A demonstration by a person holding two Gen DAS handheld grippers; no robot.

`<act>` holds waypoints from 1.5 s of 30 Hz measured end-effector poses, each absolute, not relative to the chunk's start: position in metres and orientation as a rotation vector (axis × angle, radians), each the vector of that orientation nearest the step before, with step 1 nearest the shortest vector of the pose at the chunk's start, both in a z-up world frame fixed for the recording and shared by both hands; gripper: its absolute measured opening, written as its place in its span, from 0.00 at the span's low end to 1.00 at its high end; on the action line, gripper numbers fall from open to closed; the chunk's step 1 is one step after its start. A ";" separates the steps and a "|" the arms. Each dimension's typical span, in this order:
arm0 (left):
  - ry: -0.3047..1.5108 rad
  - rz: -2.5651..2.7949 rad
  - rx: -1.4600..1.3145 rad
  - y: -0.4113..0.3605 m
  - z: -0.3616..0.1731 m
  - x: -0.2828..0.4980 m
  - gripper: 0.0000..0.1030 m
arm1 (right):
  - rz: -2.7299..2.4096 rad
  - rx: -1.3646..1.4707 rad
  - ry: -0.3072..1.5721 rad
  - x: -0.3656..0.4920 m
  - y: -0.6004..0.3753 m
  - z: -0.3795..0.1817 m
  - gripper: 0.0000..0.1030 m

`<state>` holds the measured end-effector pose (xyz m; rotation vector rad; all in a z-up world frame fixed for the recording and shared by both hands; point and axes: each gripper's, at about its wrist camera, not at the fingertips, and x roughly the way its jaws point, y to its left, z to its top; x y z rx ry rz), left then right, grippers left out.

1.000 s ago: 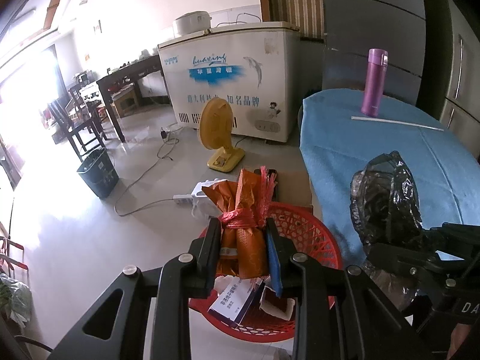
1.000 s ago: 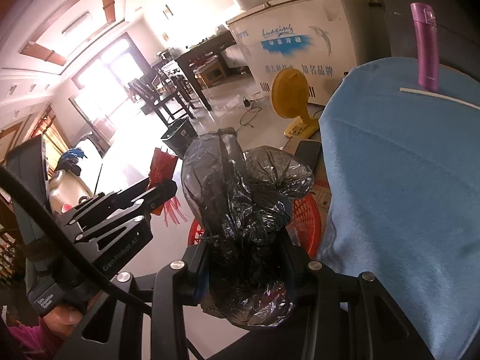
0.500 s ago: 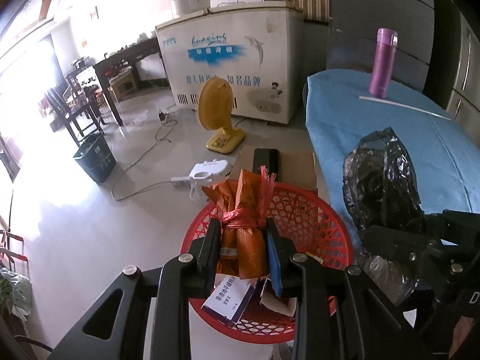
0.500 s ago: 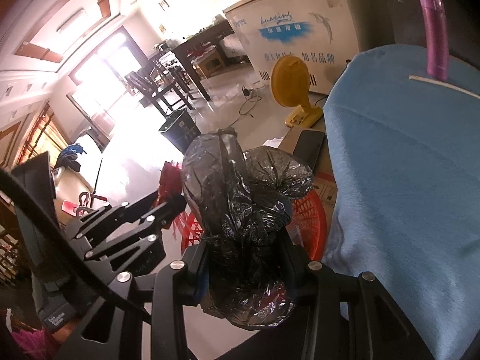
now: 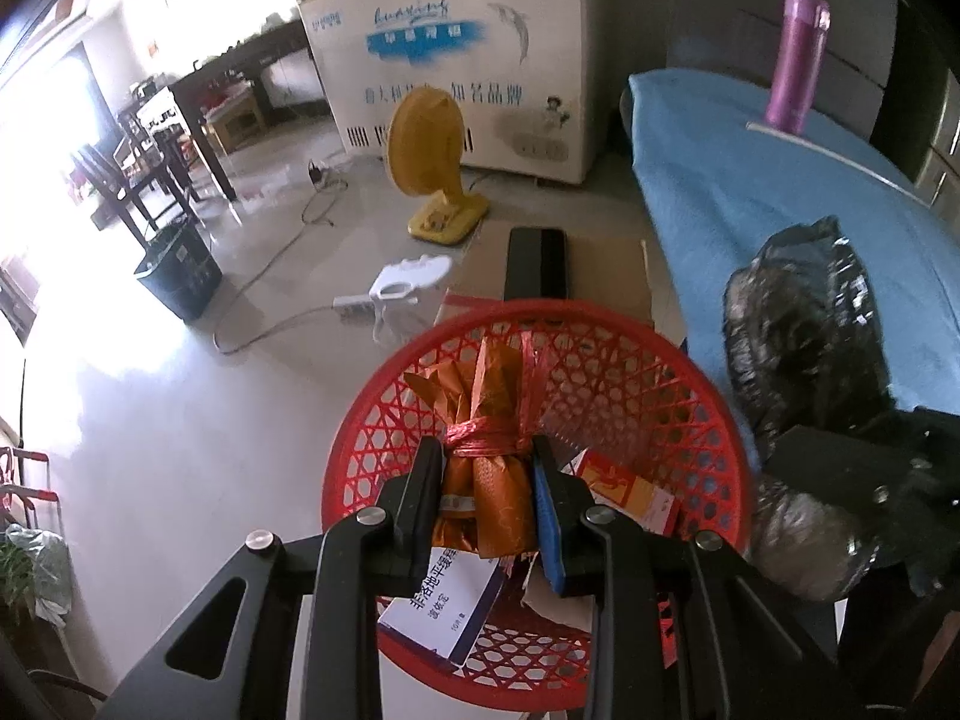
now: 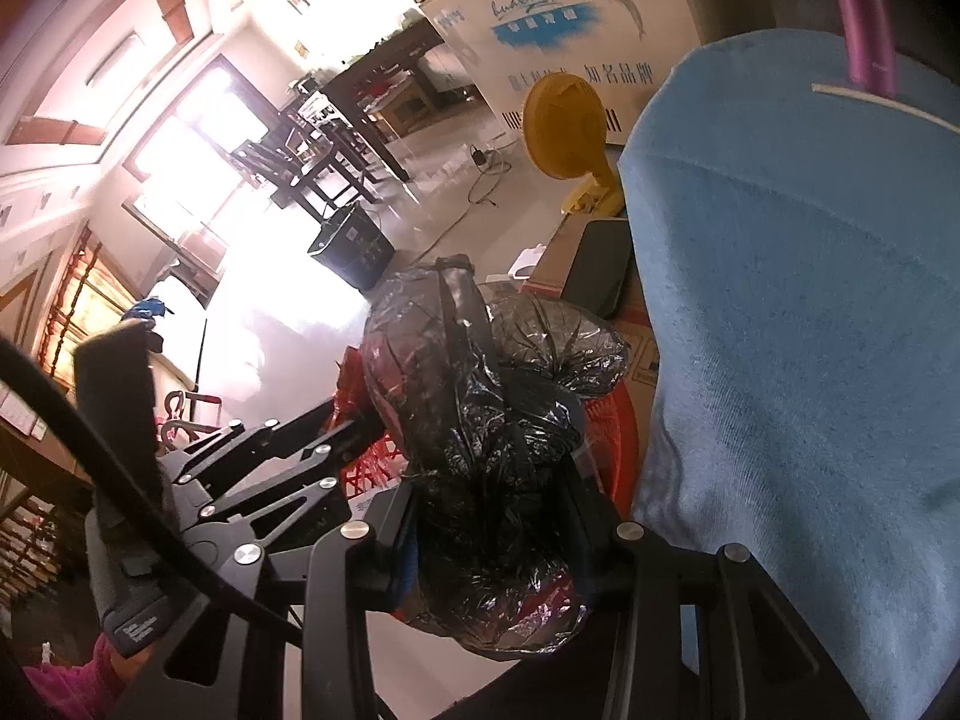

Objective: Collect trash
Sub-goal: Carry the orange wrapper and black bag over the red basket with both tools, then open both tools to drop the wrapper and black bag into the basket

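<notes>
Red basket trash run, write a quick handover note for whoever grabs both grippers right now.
Left gripper: shut on the orange foil packet tied with red string, held above the round red plastic lattice basket on the floor.
Right gripper: shut on the crumpled black plastic bag, beside the blue-cloth table, near the basket's rim.
Done: a white-and-blue carton and a red-and-white box already lie in the basket.
Left: release the packet, then the bag, into the basket. The purple bottle and white stick remain on the table.

both wrist views look steeply down, closely sharing the red basket (image 5: 540, 324).
</notes>
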<state>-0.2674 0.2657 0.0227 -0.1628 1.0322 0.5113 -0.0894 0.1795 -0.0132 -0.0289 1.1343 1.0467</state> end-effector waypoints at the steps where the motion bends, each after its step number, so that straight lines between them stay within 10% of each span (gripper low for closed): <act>1: 1.046 0.513 -0.169 0.269 0.019 -0.266 0.29 | 1.049 -0.031 1.140 -0.087 0.181 -0.016 0.42; 45: 1.221 0.541 -0.239 0.293 -0.037 -0.269 0.33 | 1.081 -0.052 1.286 -0.044 0.254 -0.079 0.51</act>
